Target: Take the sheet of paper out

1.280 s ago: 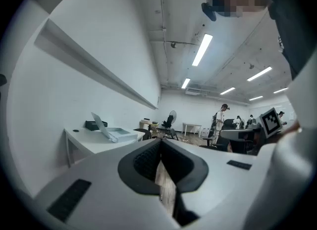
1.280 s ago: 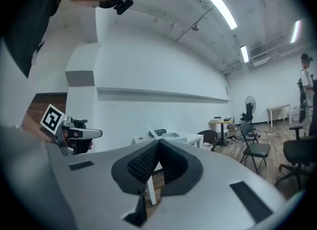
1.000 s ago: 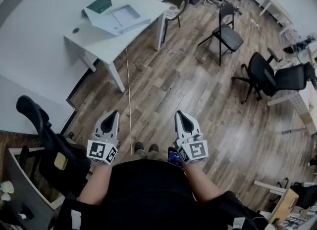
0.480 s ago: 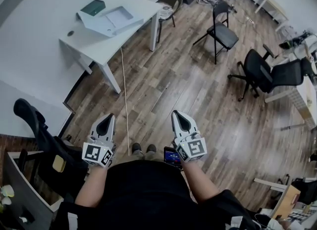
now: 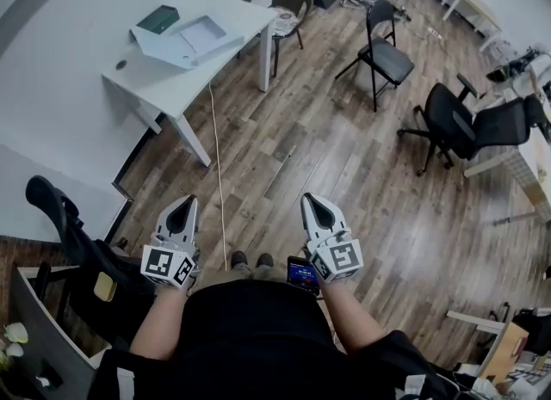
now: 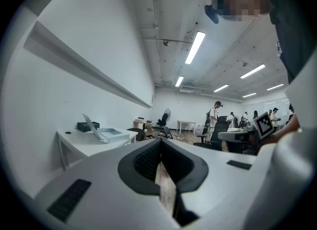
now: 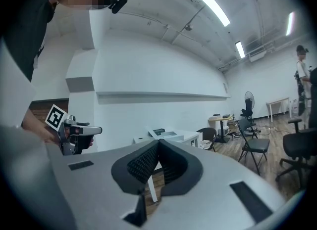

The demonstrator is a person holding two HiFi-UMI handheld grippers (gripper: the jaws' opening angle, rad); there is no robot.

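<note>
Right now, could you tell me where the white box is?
The white box sits upper left in the head view, on the table beside a green box.

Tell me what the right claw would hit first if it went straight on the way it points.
Most likely the white table, which sits dead ahead, though how far off is unclear.

Open office, white desk (image 5: 172,80), swivel chairs (image 5: 456,127)

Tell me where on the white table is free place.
The near end of the white table is bare, between the open white box and the corner with the small dark disc. The far half is crowded: that box, a green case.
</note>
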